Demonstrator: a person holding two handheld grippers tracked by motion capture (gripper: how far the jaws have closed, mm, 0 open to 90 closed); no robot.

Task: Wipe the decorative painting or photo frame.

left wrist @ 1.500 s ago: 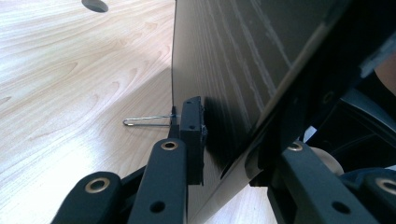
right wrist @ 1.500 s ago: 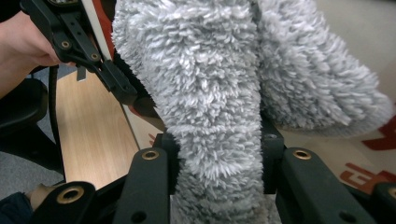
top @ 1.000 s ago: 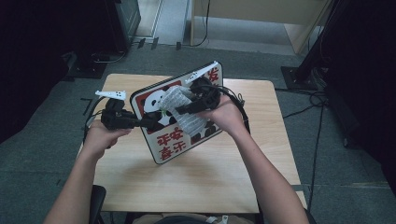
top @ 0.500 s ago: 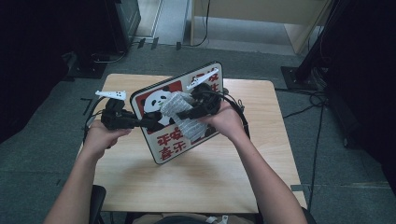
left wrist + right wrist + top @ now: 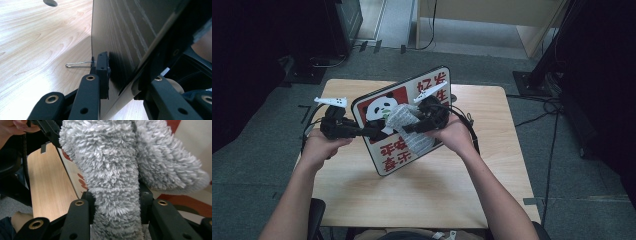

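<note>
I have the panda sign board (image 5: 404, 125) up off the counter (image 5: 422, 200), tilted on edge over its middle, with its printed face turned up toward the high camera. It is a flat, stiff rectangle with rounded corners: white face, red blocks, a black-and-white panda and red characters. Its long axis runs from the near-left corner up to the far-right one. In the left gripper view its back (image 5: 130, 32) is plain grey with a fine grain.

Against the printed face lies the grey cloth (image 5: 404, 120), a thick, shaggy microfibre piece; in the right gripper view its pile (image 5: 112, 170) bulges between my jaws. My right tongs (image 5: 419, 125) are pinched on that cloth, pressing it onto the board. My left tongs (image 5: 374, 131) are clamped on the board's left edge, one pad on its back (image 5: 103, 67).

The counter is pale wood-grain laminate, square-cornered. A bent wire clip (image 5: 78, 64) lies on it just behind the board. Around it the floor (image 5: 562, 165) is grey carpet tile with cables (image 5: 557, 107) trailing across, and dark equipment stands at both sides.
</note>
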